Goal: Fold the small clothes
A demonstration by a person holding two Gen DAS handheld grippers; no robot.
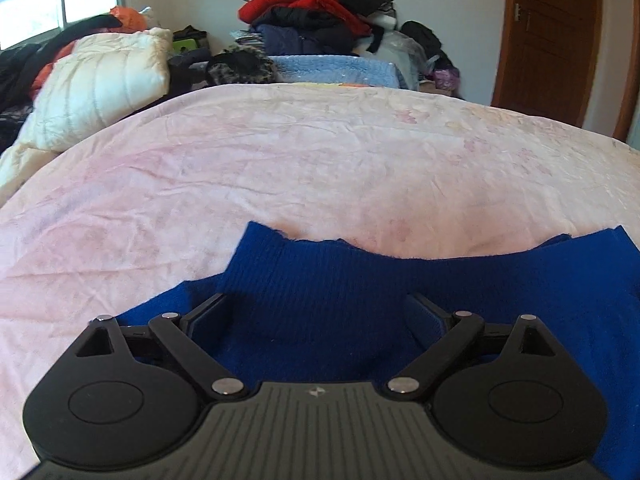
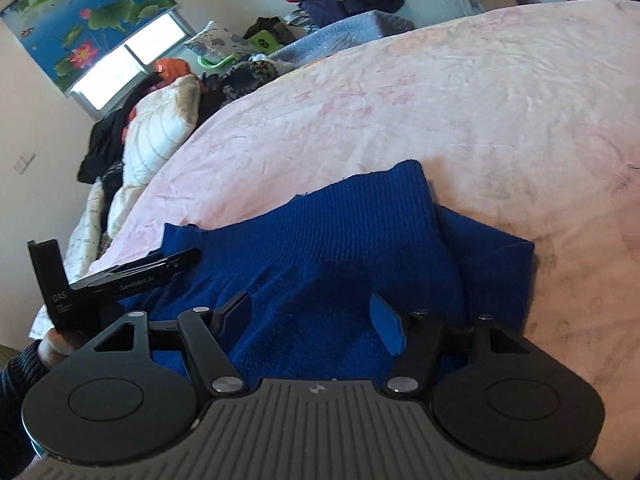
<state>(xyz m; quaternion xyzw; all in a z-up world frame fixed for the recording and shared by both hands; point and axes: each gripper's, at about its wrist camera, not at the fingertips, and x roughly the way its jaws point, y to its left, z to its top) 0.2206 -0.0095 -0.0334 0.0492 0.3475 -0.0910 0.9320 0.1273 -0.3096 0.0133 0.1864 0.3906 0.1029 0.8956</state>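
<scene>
A blue knit garment (image 1: 332, 276) lies on the pink bedspread (image 1: 304, 160), its ribbed band toward the far side. My left gripper (image 1: 316, 312) is open just above the garment, fingers spread wide, holding nothing. In the right wrist view the same garment (image 2: 360, 236) lies partly folded, with one flap doubled over at the right. My right gripper (image 2: 316, 320) is open over its near part, blue pads apart and empty. The left gripper (image 2: 120, 276) shows at the garment's left edge, held by a hand.
A white quilted pillow (image 1: 100, 84) and dark clothes lie at the bed's left. A tall heap of red and dark clothes (image 1: 316, 8) stands beyond the bed. A brown door (image 1: 552, 36) is at the right. A window with a lotus blind (image 2: 96, 20) is on the left wall.
</scene>
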